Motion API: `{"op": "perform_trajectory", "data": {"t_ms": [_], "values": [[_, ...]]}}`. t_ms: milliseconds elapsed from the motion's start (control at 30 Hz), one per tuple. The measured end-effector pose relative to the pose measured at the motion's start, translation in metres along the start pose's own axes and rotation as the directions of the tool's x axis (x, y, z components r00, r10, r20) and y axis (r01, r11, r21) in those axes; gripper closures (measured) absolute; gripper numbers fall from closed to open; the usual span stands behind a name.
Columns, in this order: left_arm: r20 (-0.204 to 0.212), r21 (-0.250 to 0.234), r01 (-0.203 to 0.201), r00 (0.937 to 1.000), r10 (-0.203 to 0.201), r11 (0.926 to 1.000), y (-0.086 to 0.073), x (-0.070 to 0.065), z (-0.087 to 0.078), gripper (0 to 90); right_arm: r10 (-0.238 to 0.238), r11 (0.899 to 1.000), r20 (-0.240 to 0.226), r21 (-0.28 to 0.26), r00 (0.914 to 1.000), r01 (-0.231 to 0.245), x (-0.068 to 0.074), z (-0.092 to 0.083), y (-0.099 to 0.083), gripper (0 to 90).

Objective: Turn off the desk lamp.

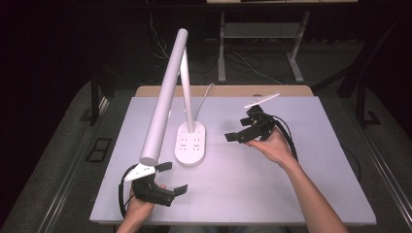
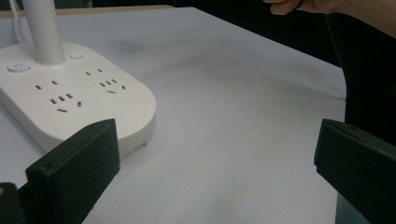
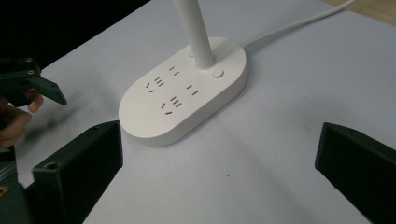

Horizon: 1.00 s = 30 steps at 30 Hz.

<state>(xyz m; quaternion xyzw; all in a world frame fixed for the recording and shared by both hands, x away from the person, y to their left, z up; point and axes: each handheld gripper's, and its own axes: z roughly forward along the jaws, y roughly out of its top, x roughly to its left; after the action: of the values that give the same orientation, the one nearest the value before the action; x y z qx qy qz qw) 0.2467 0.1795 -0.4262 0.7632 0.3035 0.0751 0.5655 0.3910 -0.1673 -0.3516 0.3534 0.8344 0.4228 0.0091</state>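
Left gripper (image 1: 171, 178) at near table edge, jaws spread wide, nothing between them, just beside the front end of the desk lamp's base (image 1: 190, 143). Base is a white oval with socket slots and a power button (image 2: 17, 66), standing left of centre on the white table (image 1: 252, 179). Lamp head (image 1: 164, 97) tilts over the left gripper. Right gripper (image 1: 243, 133) jaws released, empty, near the base's right side, aimed at it. Lamp cord (image 3: 299, 21) runs toward the far edge.

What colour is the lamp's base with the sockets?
White; the lamp base shows best in the right gripper view.
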Motion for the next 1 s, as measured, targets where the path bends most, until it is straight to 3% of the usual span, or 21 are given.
{"op": "perform_trajectory", "data": {"t_ms": [700, 767, 800, 833, 1000], "values": [[0.005, 0.002, -0.008, 1.0000, 0.008, 1.0000, 0.000, 0.000, 0.000, 0.0, -0.008, 1.000, -0.009, 0.023, 0.9999, 0.008, 0.002, 0.043, 0.033, 0.8], [0.004, -0.001, -0.008, 1.0000, 0.008, 1.0000, 0.000, 0.000, 0.000, 0.0, 0.010, 1.000, -0.007, 0.020, 0.9999, -0.010, 0.002, 0.049, 0.036, 0.8], [0.004, -0.004, -0.003, 1.0000, 0.003, 1.0000, 0.000, 0.000, 0.000, 0.0, 0.022, 1.000, -0.004, 0.022, 0.9998, -0.022, 0.002, 0.051, 0.037, 2.7], [0.003, -0.004, -0.003, 1.0000, 0.003, 1.0000, 0.000, 0.001, -0.001, 0.0, 0.027, 1.000, -0.020, 0.008, 0.9994, -0.027, -0.001, 0.055, 0.037, 11.2], [0.001, -0.007, -0.006, 1.0000, 0.006, 1.0000, 0.000, 0.001, -0.002, 0.0, 0.048, 0.999, -0.023, -0.013, 0.9986, -0.049, -0.003, 0.064, 0.041, 17.1]]}}
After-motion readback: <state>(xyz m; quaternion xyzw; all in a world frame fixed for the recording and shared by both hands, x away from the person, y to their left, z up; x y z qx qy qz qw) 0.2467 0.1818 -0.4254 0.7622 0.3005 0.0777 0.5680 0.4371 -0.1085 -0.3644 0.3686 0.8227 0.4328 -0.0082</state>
